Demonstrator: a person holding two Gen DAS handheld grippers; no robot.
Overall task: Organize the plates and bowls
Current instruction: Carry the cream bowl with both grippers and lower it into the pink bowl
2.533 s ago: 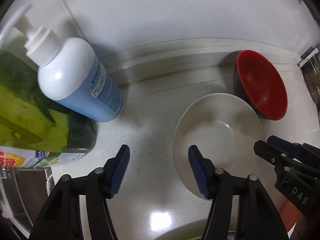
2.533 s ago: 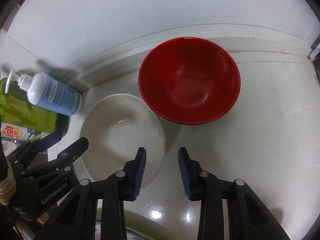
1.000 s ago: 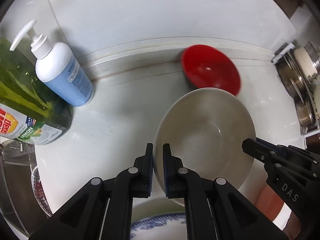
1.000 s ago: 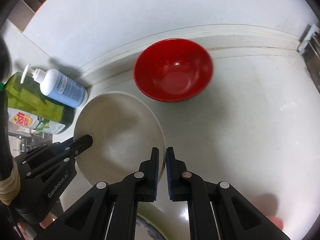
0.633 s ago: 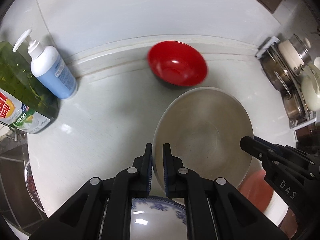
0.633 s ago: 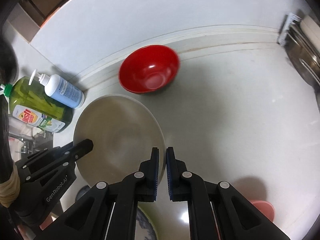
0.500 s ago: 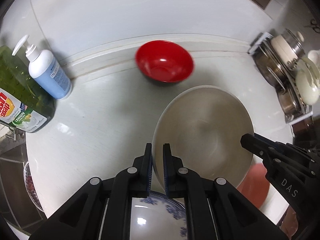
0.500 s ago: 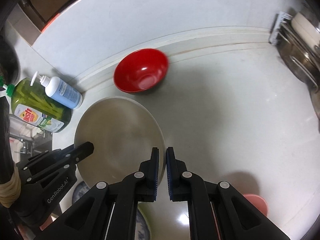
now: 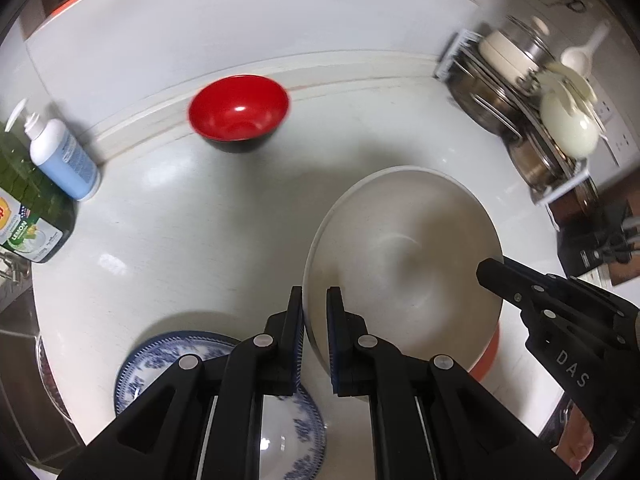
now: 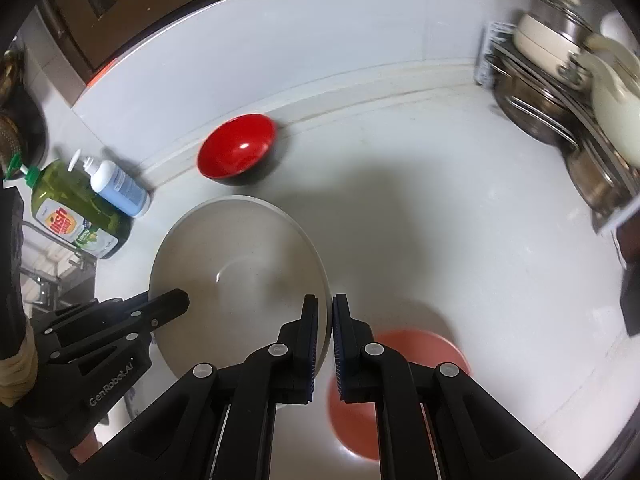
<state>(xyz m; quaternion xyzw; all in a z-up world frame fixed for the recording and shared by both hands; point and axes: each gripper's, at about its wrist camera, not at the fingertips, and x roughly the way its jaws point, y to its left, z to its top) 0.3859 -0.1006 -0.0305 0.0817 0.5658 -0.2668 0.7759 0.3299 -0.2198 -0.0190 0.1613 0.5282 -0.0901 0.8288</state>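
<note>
White, wide ceramic bowl (image 9: pixel 404 256) hangs between us: our left tongs (image 9: pixel 315 334) pinch its near rim, our right tongs (image 10: pixel 325 340) the opposite rim, above the pale desk (image 10: pixel 460 240), open rightward.

Colours on the counter
Cream bowl (image 9: pixel 404 256), red bowl (image 9: pixel 239 110), blue-and-white patterned plate (image 9: pixel 160 364), salmon-pink dish (image 10: pixel 420 364), green soap bottle (image 10: pixel 76 212).

The white bowl (image 9: pixel 404 256) hides most of the orange dish (image 10: pixel 404 392) in the left view. Black fingers (image 9: pixel 280 360) cover part of the blue patterned plate (image 9: pixel 168 364) (the picture's bottom edge cuts it too). The pots on the rack (image 9: pixel 532 92) look blurry, maybe with lids.
</note>
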